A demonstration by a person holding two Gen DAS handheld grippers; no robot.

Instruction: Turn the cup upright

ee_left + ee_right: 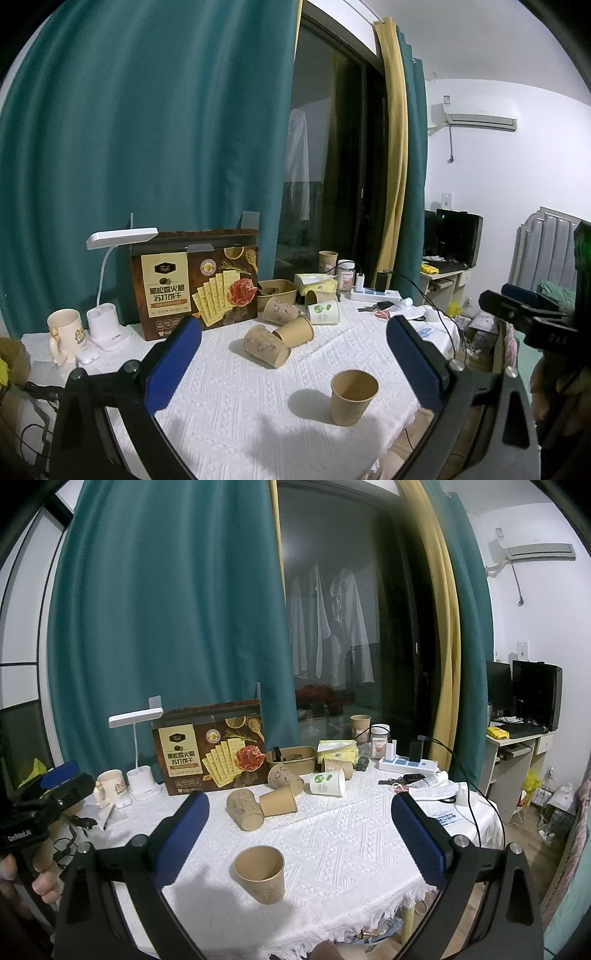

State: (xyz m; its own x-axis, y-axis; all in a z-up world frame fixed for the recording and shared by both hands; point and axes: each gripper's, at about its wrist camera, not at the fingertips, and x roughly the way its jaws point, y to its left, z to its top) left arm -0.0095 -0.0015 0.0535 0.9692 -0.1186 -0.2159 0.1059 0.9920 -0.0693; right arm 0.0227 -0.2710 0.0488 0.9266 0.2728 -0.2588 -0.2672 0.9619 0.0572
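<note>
Both tongs hang above the near edge of the table with their blue-padded fingers spread wide and nothing between them: the left gripper (293, 363) frames the white woven tablecloth (240, 417) from its own camera, and the right gripper (301, 840) does the same from the other side. Each gripper also shows at the edge of the other's view, the left one gripped by a hand (40, 871) at the far left. A plain brown paper cup (352, 397) stands upright on the cloth near the front edge, mouth up and empty, apart from both sets of fingers; in the right wrist view the same cup (261, 873) sits low and a little left of centre. Farther back a cluster of paper cups lies tipped on its side: a patterned cup (266, 346) with a plain brown one (294, 331) touching it, another patterned one (279, 311) behind, and a white cup with a green print (324, 312) to the right. Behind them stand a brown cracker box (195, 284), a kraft paper bowl (277, 291), a white desk lamp (110, 291) and a cream mug (65, 330) at the left. A white power strip (375, 294) lies toward the right rear. Teal curtains (147, 129) hang behind the table.
</note>
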